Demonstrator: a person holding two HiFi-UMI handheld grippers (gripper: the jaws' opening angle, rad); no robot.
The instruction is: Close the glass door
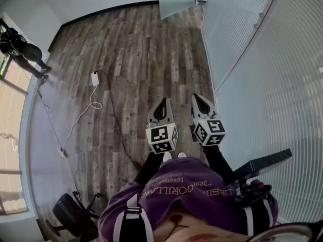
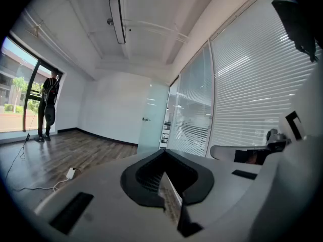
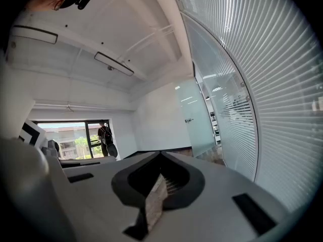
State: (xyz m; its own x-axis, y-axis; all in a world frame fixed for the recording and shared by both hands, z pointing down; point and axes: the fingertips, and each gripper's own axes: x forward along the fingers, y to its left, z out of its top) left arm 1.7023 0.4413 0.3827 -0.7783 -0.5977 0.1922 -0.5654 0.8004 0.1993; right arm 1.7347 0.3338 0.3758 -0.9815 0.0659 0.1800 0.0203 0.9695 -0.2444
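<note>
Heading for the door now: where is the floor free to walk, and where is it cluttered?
Free: the wood floor straight ahead, between the black cable and the glass wall, runs bare up to the glass door. Cluttered: the left side, with the charger and white cord, a chair at lower left, and a person by the window.

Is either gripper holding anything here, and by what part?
Nothing is held: the left gripper and right gripper both have jaws together, with nothing between them.
</note>
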